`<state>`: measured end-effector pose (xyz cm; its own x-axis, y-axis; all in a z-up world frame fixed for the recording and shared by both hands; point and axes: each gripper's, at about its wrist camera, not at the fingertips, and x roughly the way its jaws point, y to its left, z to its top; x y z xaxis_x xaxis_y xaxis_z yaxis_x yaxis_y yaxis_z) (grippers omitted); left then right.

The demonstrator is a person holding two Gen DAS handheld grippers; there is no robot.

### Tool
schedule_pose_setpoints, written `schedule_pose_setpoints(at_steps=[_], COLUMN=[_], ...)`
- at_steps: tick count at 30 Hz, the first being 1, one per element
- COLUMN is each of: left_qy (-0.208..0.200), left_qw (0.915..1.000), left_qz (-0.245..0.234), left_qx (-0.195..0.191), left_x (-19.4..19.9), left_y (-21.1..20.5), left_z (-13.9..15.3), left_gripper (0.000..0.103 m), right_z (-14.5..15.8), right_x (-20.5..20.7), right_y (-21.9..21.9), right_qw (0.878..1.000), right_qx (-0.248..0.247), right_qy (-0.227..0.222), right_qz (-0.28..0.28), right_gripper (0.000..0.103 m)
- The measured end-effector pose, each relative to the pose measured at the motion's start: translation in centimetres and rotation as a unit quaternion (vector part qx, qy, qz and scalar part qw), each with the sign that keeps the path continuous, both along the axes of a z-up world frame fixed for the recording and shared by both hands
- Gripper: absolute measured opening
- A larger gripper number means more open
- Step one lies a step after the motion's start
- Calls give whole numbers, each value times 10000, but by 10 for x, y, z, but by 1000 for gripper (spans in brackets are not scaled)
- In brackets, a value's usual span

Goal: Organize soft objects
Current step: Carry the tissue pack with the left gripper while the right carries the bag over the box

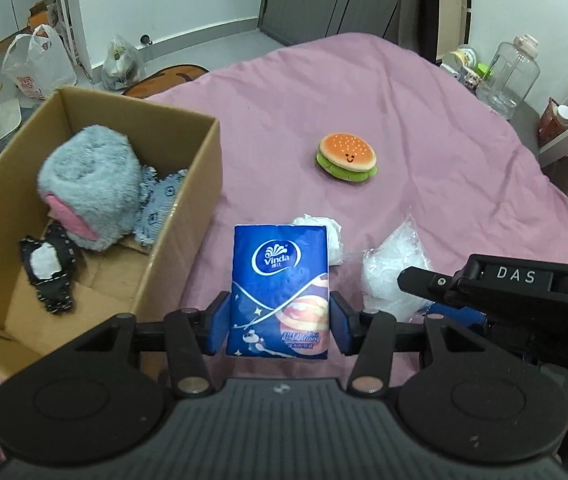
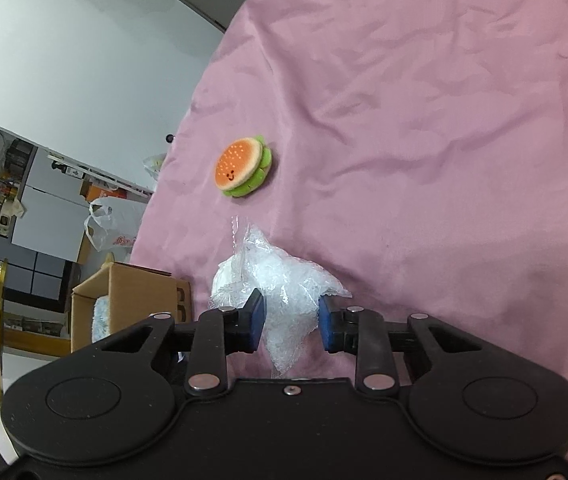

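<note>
The left gripper [image 1: 280, 322] is squeezing a blue tissue pack [image 1: 280, 290] between its pads, just beside the open cardboard box [image 1: 188, 216] sitting on the pink sheet [image 1: 423, 128]. The right gripper [image 2: 291, 322] is pinching a crumpled clear plastic bag [image 2: 284, 292], farther from the box than the pack (a grey plush toy [image 1: 90, 188] is lying inside the box). A burger plush [image 1: 346, 156] is resting well apart from the box, out on the sheet

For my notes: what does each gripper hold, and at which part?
Left gripper: blue tissue pack, by its lower sides. Right gripper: clear plastic bag, across its middle.
</note>
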<state>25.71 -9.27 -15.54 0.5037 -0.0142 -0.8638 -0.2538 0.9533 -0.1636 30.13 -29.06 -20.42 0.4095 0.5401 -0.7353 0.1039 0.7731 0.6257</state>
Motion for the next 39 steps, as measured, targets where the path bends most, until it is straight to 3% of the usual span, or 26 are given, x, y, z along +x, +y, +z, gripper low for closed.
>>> schedule_pose_setpoints(at_steps=[10, 21, 39], left_qy=[-242, -495, -841], left_qw=[9997, 9988, 9962], left_qz=[-79, -35, 187], left_qx=[50, -2, -120], left_x=[-29, -60, -105], left_y=[12, 31, 77], left_z=[38, 68, 92], left_gripper=[50, 50, 50], right_z=[26, 61, 115], right_x=[-23, -49, -95], right_y=[-4, 6, 42], right_qw=[9994, 9972, 9910], right_qx=[14, -321, -528], right_qy=[-301, -614, -1216], right_qz=[-195, -290, -183], right_gripper=[27, 27, 27])
